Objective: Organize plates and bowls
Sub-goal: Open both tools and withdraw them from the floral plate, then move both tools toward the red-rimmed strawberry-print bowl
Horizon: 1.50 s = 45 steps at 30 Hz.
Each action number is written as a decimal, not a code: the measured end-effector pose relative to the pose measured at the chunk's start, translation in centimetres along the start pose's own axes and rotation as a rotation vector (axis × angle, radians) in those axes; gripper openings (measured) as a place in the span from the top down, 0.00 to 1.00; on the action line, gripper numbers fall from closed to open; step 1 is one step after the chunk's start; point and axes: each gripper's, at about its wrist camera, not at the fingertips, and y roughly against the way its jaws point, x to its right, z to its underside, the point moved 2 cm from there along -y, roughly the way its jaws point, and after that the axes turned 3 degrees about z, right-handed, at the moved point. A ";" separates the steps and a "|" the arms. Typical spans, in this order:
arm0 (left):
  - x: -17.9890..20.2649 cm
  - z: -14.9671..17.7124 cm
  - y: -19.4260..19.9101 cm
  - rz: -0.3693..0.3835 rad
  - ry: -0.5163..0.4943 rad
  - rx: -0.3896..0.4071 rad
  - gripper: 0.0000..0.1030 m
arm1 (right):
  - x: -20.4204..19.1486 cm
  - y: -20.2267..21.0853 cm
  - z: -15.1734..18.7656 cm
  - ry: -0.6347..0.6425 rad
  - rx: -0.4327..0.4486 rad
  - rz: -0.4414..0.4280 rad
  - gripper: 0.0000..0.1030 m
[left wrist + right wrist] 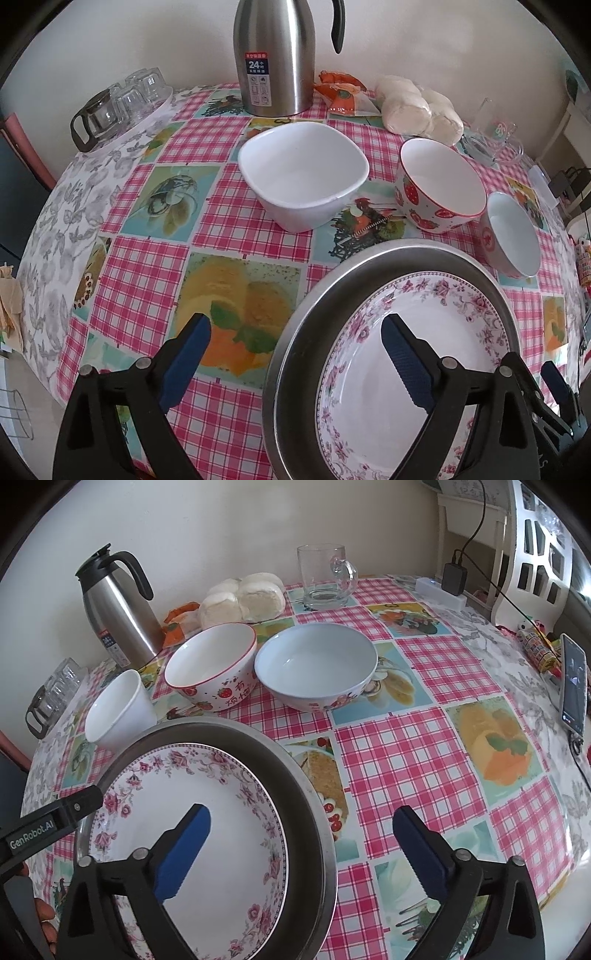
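Your left gripper [295, 354] open above the metal tray [314, 295], your right gripper [301, 843] open, floral plate [177, 834] inside tray, three bowls behind on the tabletop [406, 746].

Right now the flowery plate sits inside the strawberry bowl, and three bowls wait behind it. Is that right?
Not quite. The flowery plate sits inside the metal pan, not the strawberry bowl. The right wrist view shows it. Three bowls do wait behind it.
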 end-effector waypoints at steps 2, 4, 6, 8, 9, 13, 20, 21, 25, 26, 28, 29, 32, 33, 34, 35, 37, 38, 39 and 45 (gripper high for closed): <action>-0.1 -0.1 0.1 -0.003 0.006 0.004 0.09 | 0.0 0.0 0.0 -0.001 0.004 -0.001 0.00; -0.2 -0.1 0.1 -0.011 0.014 0.009 0.09 | 0.0 0.1 -0.1 -0.001 0.009 -0.004 0.00; -0.3 -0.1 0.0 -0.015 0.023 0.012 0.09 | -0.1 0.1 -0.1 0.008 0.017 0.001 0.00; -0.3 -0.2 0.1 -0.009 0.038 0.018 0.09 | -0.2 0.1 -0.2 0.016 0.024 0.005 0.00; -0.3 -0.3 0.2 -0.006 0.047 0.024 0.09 | -0.3 0.1 -0.3 0.020 0.027 0.006 0.00; 0.3 -1.1 0.8 0.018 0.077 0.062 0.09 | -0.4 0.0 -0.5 0.025 0.039 -0.005 0.00; 3.0 -3.0 0.2 0.057 0.069 0.095 0.09 | 0.3 -0.4 -1.6 0.016 0.081 0.031 0.00; 3.4 -3.3 0.1 0.051 0.059 0.104 0.09 | 0.4 -0.5 -1.8 0.010 0.085 0.035 0.00; 4.1 -4.6 0.1 0.079 0.060 0.154 0.09 | 1.2 -1.0 -2.7 -0.019 0.095 0.045 0.00; 4.4 -4.9 0.2 0.087 0.060 0.172 0.09 | 1.3 -1.0 -2.8 -0.023 0.098 0.047 0.00; 4.7 -5.5 0.2 0.088 0.052 0.205 0.09 | 1.5 -1.1 -3.4 -0.039 0.103 0.044 0.00; 4.9 -5.8 0.2 0.086 0.047 0.218 0.09 | 1.6 -1.0 -3.8 -0.051 0.107 0.043 0.00; 5.3 -6.6 -0.1 0.087 0.037 0.238 0.09 | 1.8 -1.3 -4.5 -0.021 0.101 0.100 0.00; 5.4 -6.8 -0.2 0.089 0.034 0.239 0.09 | 2.0 -1.5 -4.9 -0.011 0.077 0.143 0.00; 5.4 -7.0 -0.3 0.091 0.036 0.243 0.09 | 2.4 -1.3 -5.1 -0.024 0.085 0.150 0.00; 5.3 -7.4 -0.3 0.098 0.042 0.250 0.09 | 3.0 -1.1 -5.4 -0.051 0.102 0.135 0.00; 5.3 -7.9 -0.4 0.113 0.056 0.255 0.09 | 4.0 -0.9 -5.9 -0.094 0.108 0.118 0.00; 5.5 -8.1 -0.3 0.123 0.062 0.260 0.09 | 4.4 -0.8 -6.2 -0.102 0.115 0.119 0.00; 5.5 -8.4 -0.3 0.138 0.070 0.268 0.09 | 4.5 -0.8 -6.3 -0.106 0.120 0.120 0.00; 6.5 -9.5 -1.1 0.209 0.069 0.289 0.09 | 4.8 -1.6 -7.6 -0.126 0.123 0.094 0.00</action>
